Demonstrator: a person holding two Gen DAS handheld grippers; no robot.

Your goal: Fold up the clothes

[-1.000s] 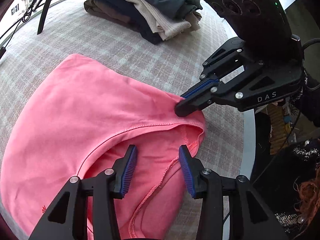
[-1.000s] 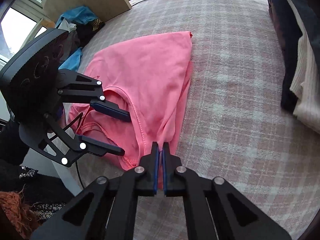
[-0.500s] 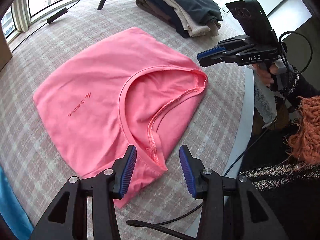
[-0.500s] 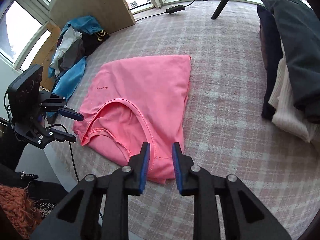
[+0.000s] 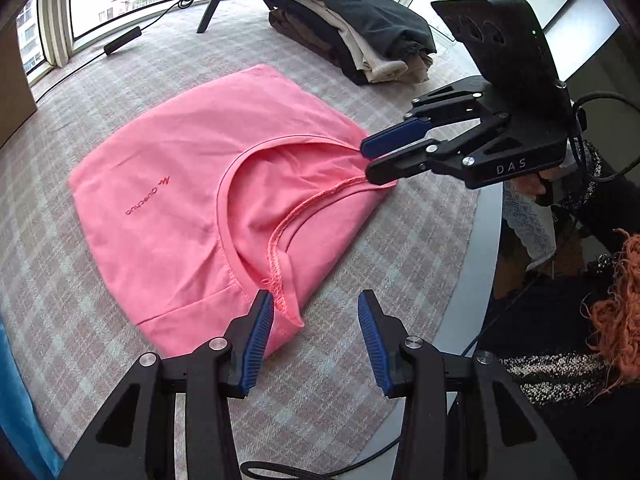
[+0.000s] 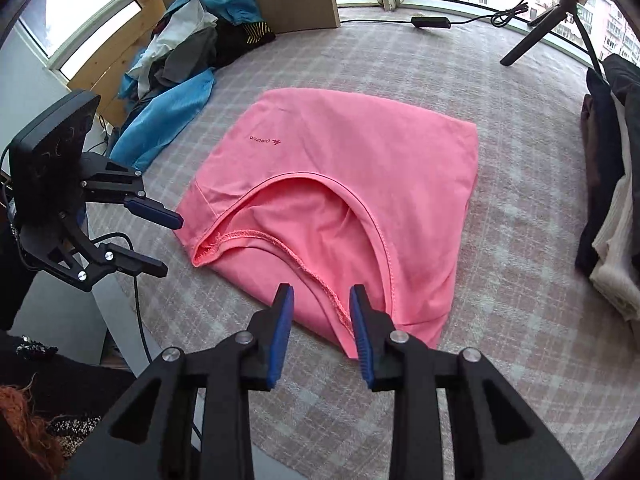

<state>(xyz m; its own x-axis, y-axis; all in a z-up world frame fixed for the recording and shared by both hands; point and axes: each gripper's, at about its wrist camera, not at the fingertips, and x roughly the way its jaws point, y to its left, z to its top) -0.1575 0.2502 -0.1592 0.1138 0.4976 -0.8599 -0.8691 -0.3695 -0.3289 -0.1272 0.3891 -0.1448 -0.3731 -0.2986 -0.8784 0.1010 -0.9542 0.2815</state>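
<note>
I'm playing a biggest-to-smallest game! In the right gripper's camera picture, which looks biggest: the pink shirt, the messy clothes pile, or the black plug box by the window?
1. pink shirt, biggest by far.
2. messy clothes pile, smaller, though it sits farther away, so it may really be larger.
3. black plug box, tiny.

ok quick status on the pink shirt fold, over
Left gripper open, empty. Right gripper jaws just opening, pads off the cloth. Pink shirt folded flat on checked table. Nothing in the way.
</note>
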